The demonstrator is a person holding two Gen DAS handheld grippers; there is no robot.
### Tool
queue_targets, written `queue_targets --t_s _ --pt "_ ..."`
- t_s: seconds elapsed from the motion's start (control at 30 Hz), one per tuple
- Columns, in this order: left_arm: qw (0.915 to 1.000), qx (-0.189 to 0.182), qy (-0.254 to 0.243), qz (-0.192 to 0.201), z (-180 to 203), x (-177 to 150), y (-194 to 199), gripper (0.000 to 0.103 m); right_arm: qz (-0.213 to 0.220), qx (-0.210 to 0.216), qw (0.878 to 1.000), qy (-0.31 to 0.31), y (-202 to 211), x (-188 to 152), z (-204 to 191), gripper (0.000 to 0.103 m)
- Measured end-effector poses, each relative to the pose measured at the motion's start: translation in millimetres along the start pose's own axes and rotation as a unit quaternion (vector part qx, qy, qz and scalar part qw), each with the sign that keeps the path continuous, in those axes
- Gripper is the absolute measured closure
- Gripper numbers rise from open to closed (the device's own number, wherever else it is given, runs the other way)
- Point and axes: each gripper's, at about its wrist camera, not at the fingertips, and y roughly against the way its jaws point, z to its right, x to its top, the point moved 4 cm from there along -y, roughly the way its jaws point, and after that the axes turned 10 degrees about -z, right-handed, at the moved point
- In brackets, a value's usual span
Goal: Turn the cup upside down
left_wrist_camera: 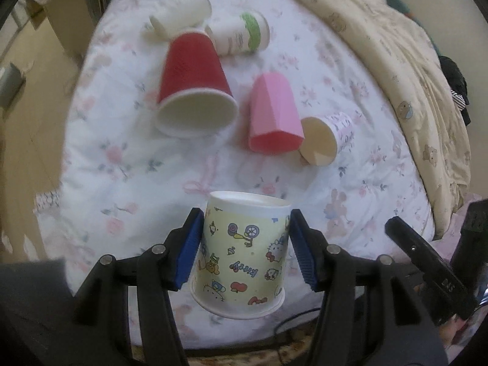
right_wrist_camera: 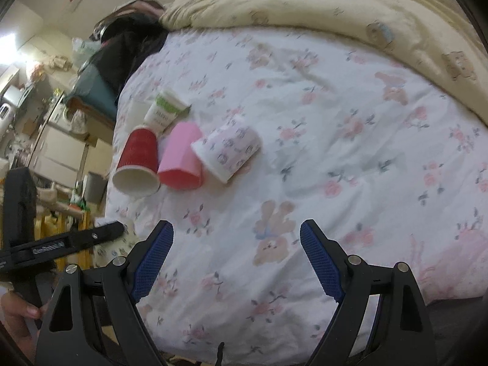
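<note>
My left gripper (left_wrist_camera: 245,245) is shut on a cartoon-printed paper cup (left_wrist_camera: 241,256). The cup is held above the bed (left_wrist_camera: 122,167), its flat base pointing away from me and its wide rim toward the camera. The blue pads press its two sides. My right gripper (right_wrist_camera: 236,259) is open and empty over the flowered sheet (right_wrist_camera: 335,122). In the right wrist view the left gripper's body (right_wrist_camera: 61,244) shows at the lower left; the held cup is mostly hidden there.
Several cups lie on their sides on the bed: a red one (left_wrist_camera: 193,85), a pink one (left_wrist_camera: 273,113), a small patterned one (left_wrist_camera: 326,140), a green-banded one (left_wrist_camera: 241,35) and a white one (left_wrist_camera: 183,12). A cream quilt (left_wrist_camera: 396,76) is bunched along the right.
</note>
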Motion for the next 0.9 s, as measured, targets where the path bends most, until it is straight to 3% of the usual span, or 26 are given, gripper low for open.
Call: queue_targets --t_s 0.17,0.3,0.4,0.6,0.9 --pt "0.9988 -0.037 0.022 0.023 -14.1 2.7 -7.4 0.05 -0.025 0.007 1.0 0.012 -14.0 -4.3 -9.6 0.015" --pt "0.9964 -0.069 0.044 0.024 -15.3 4.7 -4.1 0.05 -0.044 0.043 0.997 0.043 -22.3 -8.4 -32.7 0.015" --pt "0.9964 -0.059 0.04 0.045 -11.5 3.5 2.0 0.05 -0.062 0.07 0.992 0.081 -28.6 -14.2 -56.3 0.009" --pt "0.9959 -0.081 0.034 0.019 -3.2 -4.2 -6.7 0.05 -0.101 0.111 0.981 0.127 -43.5 -26.6 -88.0 0.006" --pt "0.9955 -0.09 0.027 0.012 1.3 -8.2 -3.0 0.05 -0.121 0.071 0.982 0.129 -57.9 -28.5 -79.2 0.006"
